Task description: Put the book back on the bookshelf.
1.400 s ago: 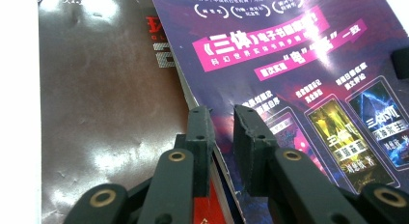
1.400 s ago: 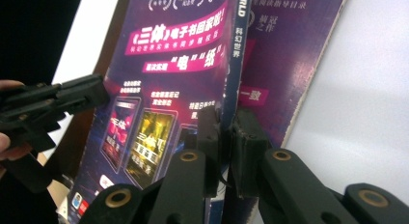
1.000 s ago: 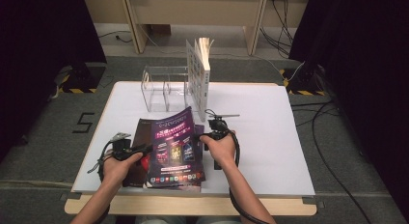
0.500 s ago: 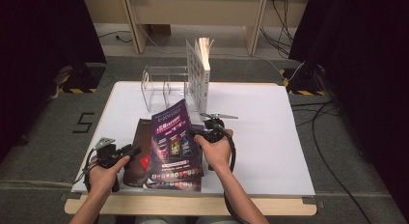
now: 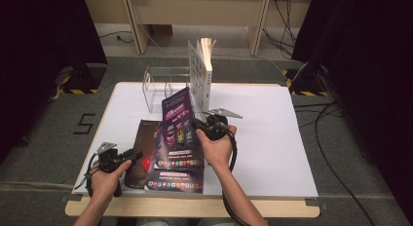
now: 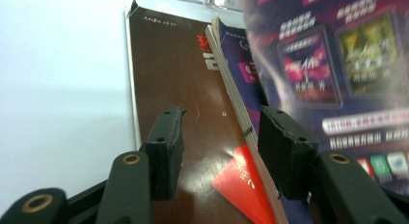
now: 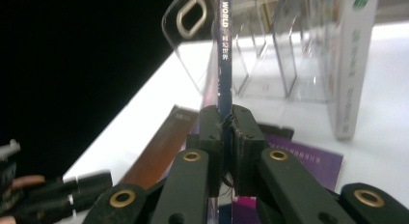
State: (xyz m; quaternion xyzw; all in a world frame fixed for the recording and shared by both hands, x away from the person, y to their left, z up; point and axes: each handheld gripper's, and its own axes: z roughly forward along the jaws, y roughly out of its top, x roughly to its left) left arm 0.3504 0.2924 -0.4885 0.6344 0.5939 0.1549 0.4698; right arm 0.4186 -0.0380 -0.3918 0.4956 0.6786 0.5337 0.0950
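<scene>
My right gripper point(image 5: 202, 126) is shut on the spine edge of a purple magazine point(image 5: 178, 123) and holds it tilted up off the table. In the right gripper view the pads point(image 7: 212, 130) clamp the thin spine point(image 7: 224, 40). A second purple magazine point(image 5: 175, 179) lies flat below it, beside a brown book point(image 5: 143, 153). My left gripper point(image 5: 134, 155) is at the table's front left, pointing at the brown book. Its jaws have just been opening. They now stand open point(image 6: 222, 142) over the brown cover point(image 6: 178, 89) and the lifted magazine's page edge point(image 6: 241, 113), pressing on nothing.
A clear acrylic rack point(image 5: 165, 87) stands at the back of the white table point(image 5: 263, 138), with a white book point(image 5: 199, 75) upright in its right end. The rack point(image 7: 270, 64) and that book point(image 7: 352, 64) are just beyond the held magazine. Cables lie on the floor at the right.
The left gripper has let go of the magazine and drawn back to the left front of the table. The right gripper has lifted the magazine's right edge, so it stands steeper.
</scene>
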